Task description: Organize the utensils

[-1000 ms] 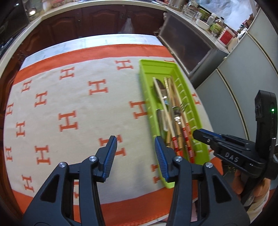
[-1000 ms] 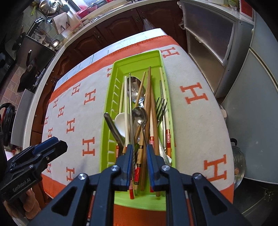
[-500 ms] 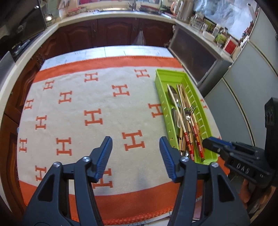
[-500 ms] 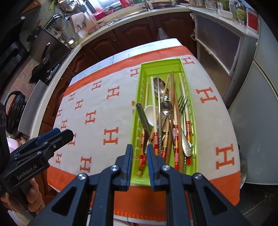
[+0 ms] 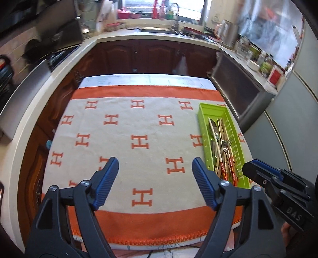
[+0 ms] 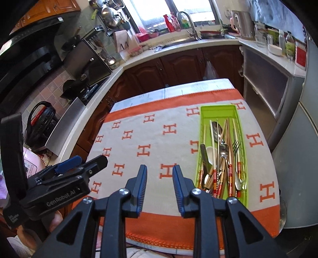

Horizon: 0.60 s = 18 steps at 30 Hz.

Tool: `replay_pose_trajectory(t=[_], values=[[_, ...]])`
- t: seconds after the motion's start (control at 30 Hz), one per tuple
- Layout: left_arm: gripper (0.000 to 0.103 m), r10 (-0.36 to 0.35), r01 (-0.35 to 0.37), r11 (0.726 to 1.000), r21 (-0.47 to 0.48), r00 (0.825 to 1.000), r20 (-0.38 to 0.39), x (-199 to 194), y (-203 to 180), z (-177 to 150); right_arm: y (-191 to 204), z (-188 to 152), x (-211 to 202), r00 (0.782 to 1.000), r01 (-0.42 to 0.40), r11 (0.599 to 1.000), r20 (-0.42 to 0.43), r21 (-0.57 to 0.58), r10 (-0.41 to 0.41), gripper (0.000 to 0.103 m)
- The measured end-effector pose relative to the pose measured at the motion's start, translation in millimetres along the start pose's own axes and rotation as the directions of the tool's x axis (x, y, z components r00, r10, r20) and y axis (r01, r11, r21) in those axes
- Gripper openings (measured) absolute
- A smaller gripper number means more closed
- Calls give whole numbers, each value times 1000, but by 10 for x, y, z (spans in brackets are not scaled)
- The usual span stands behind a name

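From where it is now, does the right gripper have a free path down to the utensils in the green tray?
Probably yes. The right gripper is empty, its jaws having just opened partway, and hangs above the cloth beside the green tray. The utensils lie uncovered, nothing between.

i get bright daylight from the window (image 6: 171, 12) at twelve o'clock, blown out white. my left view smears with motion blur toward the rim; the right stays sharper. fisheye bends the edges, corners black.
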<state>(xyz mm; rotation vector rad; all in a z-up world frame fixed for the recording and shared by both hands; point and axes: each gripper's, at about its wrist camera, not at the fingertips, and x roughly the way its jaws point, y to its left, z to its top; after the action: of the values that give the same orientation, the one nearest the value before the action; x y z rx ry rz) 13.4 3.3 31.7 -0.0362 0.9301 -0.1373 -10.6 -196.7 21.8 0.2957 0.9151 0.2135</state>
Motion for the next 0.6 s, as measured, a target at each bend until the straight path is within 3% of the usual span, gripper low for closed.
replay_pose_trajectory(t=[0.17,0.4,0.6], values=[[80,87,-90,995,40,995,55,-245,12,-93,192,-53,-105,999,13,999,41,-36,-12,27],[81,108,-113,993,43,989,103,-477,72,-168,365,-115,-145,998,22,997,53,-77,-18,27],[81,100,-104,994,40,990,100,-532,108,-213,447,-138,-153,998,25,995,56,-97,-19,27]])
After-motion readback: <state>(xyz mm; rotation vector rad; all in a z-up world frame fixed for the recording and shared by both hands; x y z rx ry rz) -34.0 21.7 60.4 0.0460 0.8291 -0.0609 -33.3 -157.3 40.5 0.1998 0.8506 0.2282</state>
